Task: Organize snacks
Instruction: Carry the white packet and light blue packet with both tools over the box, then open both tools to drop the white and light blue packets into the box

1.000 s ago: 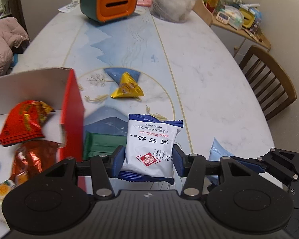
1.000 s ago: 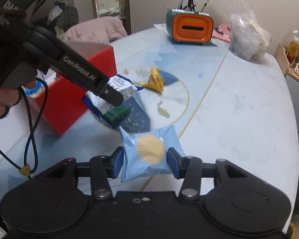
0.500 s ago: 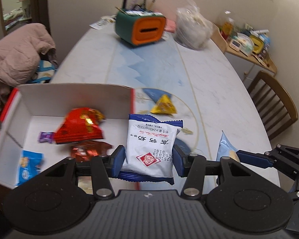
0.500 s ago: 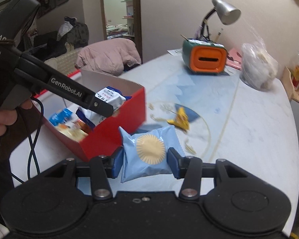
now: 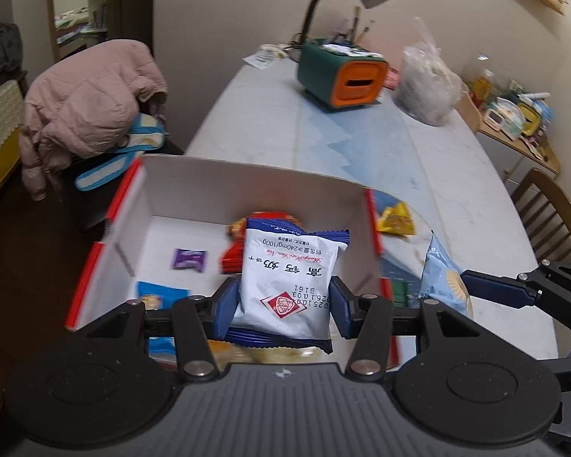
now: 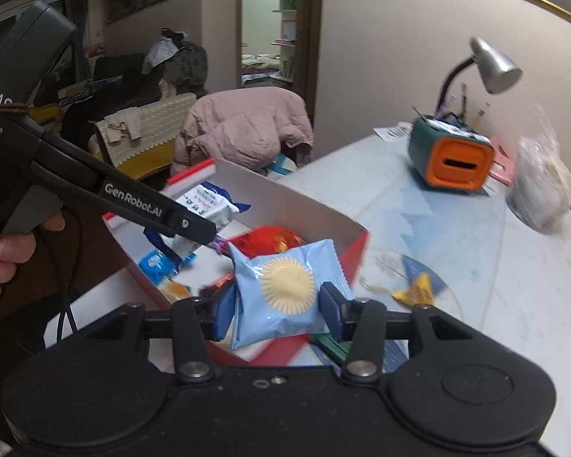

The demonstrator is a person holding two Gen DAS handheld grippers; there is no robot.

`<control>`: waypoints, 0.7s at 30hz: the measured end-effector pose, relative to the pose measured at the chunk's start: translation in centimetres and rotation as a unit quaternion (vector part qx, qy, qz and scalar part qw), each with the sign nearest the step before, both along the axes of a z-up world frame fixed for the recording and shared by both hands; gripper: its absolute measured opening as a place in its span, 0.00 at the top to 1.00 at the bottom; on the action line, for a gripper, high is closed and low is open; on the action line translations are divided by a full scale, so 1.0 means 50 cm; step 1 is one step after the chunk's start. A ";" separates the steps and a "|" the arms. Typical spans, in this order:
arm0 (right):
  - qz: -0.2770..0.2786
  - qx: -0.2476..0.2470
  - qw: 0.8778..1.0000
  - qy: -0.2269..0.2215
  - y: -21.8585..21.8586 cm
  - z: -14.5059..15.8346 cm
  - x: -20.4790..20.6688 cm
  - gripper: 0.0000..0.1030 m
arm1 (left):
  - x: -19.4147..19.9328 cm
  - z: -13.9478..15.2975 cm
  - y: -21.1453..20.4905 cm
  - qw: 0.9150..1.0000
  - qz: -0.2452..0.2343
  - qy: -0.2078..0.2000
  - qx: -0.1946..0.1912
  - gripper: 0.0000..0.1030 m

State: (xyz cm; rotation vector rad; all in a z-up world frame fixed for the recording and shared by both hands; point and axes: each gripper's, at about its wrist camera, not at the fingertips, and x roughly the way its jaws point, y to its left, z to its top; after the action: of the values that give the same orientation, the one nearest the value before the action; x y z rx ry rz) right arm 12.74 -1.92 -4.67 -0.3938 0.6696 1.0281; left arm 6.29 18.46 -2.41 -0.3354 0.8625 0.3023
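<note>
Holding a white packet (image 5: 291,278) and a blue packet (image 6: 285,291) clamped in both jaws over the part-filled box (image 5: 247,186), leaving seemingly two snacks on the desk (image 5: 456,175).

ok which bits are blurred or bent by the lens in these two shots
Left wrist view: the white packet in the left tongs is sharp, the purple sweet in the red box is smeared, and the walls bow outward. Right wrist view: the light blue packet is crisp, while the clear bag at the right edge is streaked.
</note>
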 end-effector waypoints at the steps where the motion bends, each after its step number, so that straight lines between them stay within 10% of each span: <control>1: 0.003 -0.001 1.000 -0.001 0.015 0.000 -0.003 0.55 | -0.006 -0.002 0.012 1.000 0.003 0.001 0.001 0.51; 21: 0.021 -0.058 0.998 0.022 0.247 -0.086 -0.007 0.55 | -0.016 -0.080 0.184 0.999 0.025 0.048 0.004 0.51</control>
State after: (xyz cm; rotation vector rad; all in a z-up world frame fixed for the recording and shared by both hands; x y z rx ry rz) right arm 12.40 10.44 -8.96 -0.4900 0.7653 1.0431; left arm 5.47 27.64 -6.39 -0.3363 0.9478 0.3702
